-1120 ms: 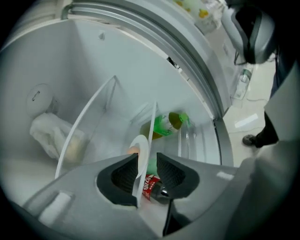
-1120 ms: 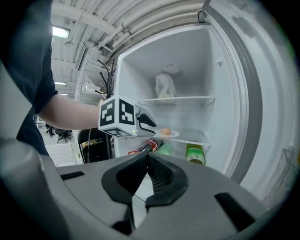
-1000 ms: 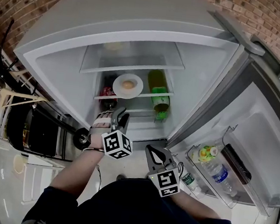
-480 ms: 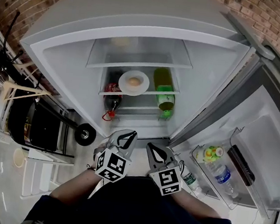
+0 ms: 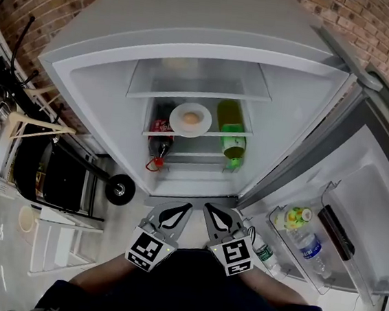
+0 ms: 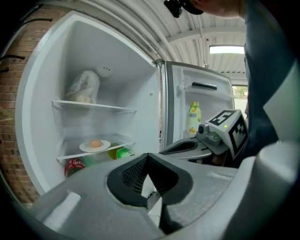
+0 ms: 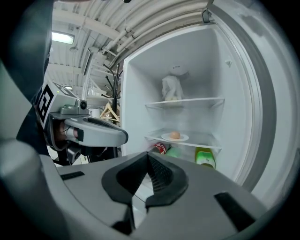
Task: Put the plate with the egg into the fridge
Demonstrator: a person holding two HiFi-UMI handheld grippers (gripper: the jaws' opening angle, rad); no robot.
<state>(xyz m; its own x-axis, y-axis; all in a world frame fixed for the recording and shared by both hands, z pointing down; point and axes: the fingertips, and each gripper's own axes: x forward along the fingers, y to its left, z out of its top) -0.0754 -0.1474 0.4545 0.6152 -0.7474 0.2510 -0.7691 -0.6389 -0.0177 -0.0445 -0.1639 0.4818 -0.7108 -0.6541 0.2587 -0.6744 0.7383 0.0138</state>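
Observation:
A white plate (image 5: 191, 119) with a brown egg (image 5: 192, 117) on it rests on the fridge's middle glass shelf (image 5: 200, 133). Neither gripper touches it. Both grippers are held low in front of the open fridge, close to my body and side by side. My left gripper (image 5: 183, 206) is closing up tight, its pads meeting with nothing between them. My right gripper (image 5: 209, 207) is shut and empty too. The plate (image 6: 95, 146) shows far ahead in the left gripper view, past the left gripper (image 6: 147, 156). It also shows beyond the right gripper (image 7: 148, 155), where the egg (image 7: 175, 135) is plain.
On and below the shelf are a green bottle (image 5: 232, 136) and a dark red-labelled bottle (image 5: 157, 138). A pale bag (image 7: 172, 88) sits on the upper shelf. The open door (image 5: 355, 203) at right holds bottles (image 5: 301, 240). A black wheeled cart (image 5: 61, 179) stands left.
My left gripper has drawn back from the fridge shelf toward my body and gone from open to shut. The plate with the egg stays on the shelf. The right gripper has barely moved.

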